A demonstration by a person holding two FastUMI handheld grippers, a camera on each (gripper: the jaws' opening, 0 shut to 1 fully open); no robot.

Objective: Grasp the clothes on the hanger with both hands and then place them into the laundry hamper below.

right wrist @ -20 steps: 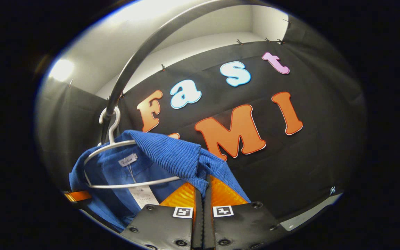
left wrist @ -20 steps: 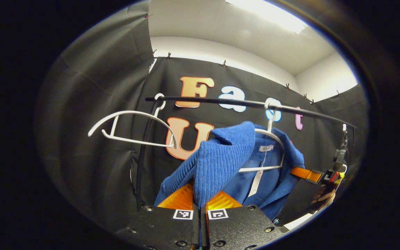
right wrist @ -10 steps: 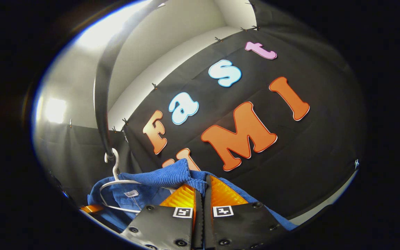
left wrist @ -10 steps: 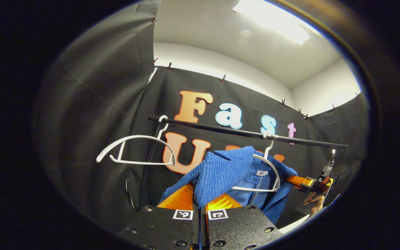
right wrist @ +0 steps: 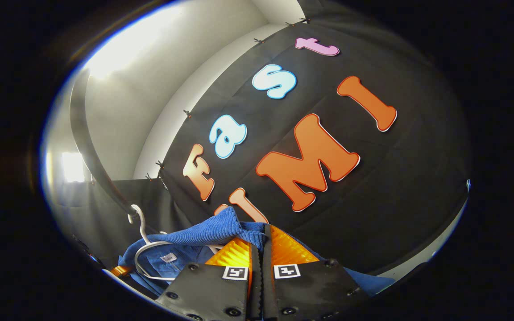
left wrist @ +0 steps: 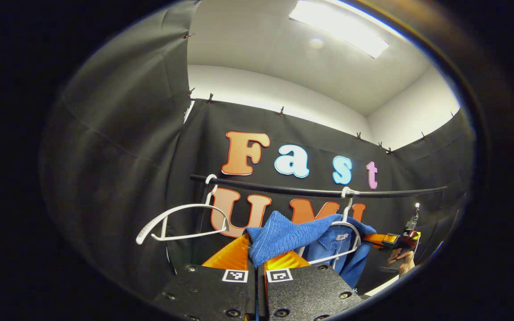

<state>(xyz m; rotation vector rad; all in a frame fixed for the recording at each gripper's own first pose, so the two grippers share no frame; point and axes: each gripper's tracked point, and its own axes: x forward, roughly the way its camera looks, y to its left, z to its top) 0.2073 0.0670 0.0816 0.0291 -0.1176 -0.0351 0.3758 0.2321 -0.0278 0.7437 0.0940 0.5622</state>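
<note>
A black metal rail [left wrist: 310,191] runs across before the booth's back wall. An empty white plastic hanger [left wrist: 181,220] hangs from its left end. A second white plastic hanger [left wrist: 348,229] hangs farther right, with the blue ribbed knit garment [left wrist: 290,234] draped over it, gripped between the left tongs [left wrist: 255,263] in front.

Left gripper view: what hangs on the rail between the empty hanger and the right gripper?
The blue garment, on its white hanger, pinched in the left gripper's jaws.

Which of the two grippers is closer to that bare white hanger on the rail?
Left. The left gripper, shut on the blue garment, sits just below and right of the empty hanger. The right gripper grips the garment's far side, beyond the second hanger.
</note>
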